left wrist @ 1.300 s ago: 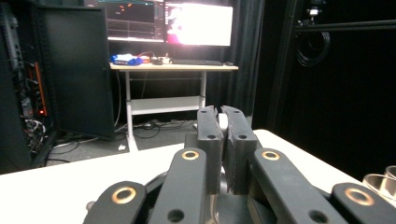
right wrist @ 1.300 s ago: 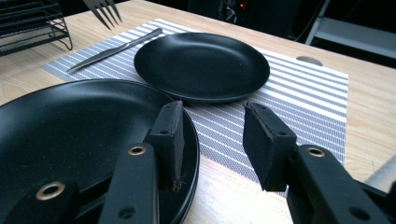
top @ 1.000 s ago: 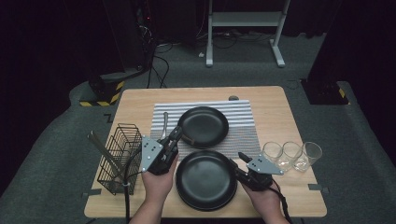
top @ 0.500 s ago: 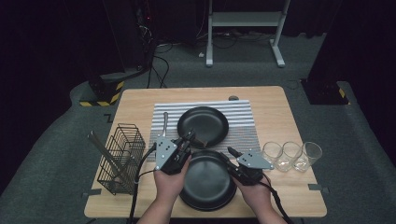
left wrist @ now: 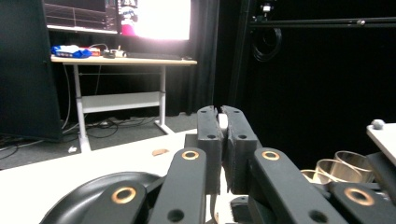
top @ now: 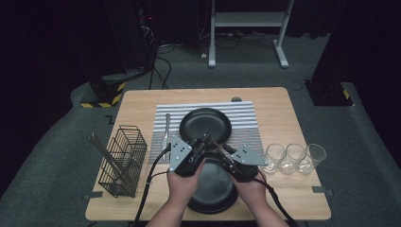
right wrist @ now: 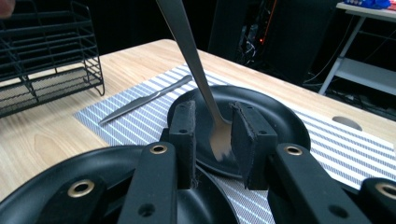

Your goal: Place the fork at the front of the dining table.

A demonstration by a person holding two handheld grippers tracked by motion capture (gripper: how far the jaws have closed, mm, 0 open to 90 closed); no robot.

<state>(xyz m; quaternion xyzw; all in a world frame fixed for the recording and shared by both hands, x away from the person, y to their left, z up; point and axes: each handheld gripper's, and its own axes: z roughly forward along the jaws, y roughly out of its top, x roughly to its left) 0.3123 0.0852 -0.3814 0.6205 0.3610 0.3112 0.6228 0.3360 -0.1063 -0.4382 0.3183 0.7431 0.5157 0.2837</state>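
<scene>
Both hands have drawn inward since the earlier frames, from either side of the near black plate [top: 213, 189] to a spot above its far edge, where the two grippers now almost meet. Over that time the right gripper's [right wrist: 212, 140] fingers have been closing.

Held by the left gripper [left wrist: 223, 135], a metal spoon [right wrist: 196, 70] slants down from upper left in the right gripper view, its bowl hanging in the gap between the right gripper's fingers. Those fingers stand partly open; I cannot tell whether a pad touches the bowl. In the left gripper view, that gripper's fingers are pressed nearly together, with a thin pale strip of the spoon showing between the pads.

Just beyond the right fingers lies the far black plate [right wrist: 271, 116] on a striped mat [right wrist: 140, 119]. A knife [right wrist: 144, 100] rests on the mat to their left, and a black wire rack [right wrist: 46, 60] stands farther left on the tabletop [right wrist: 46, 135]. Three glasses [top: 295, 158] sit in a row to the right of the right gripper in the high view.
</scene>
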